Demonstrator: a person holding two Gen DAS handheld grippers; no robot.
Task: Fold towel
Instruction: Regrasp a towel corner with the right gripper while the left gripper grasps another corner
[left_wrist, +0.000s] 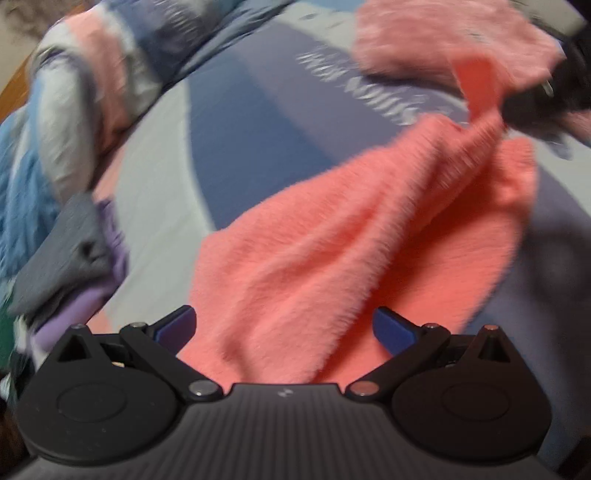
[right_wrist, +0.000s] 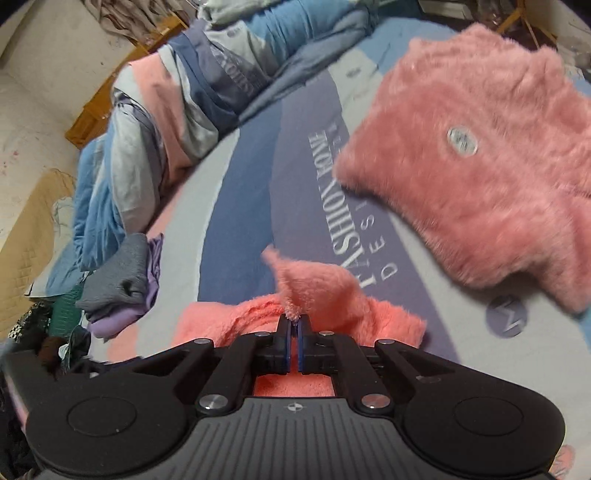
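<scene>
The left tongs (left_wrist: 284, 328) hang spread over the towel (left_wrist: 332, 240), gripping nothing. The right tongs (right_wrist: 294, 325) pinch only a tuft of its corner, the rest bunched on the bed (right_wrist: 240, 221). That thin bite could slip as it lifts. Farther off lies a pink pillow (right_wrist: 480, 177). No containers are visible.

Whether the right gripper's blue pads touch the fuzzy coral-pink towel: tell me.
Touching. The right wrist view shows the right gripper shut on a raised corner of the coral-pink towel.
</scene>
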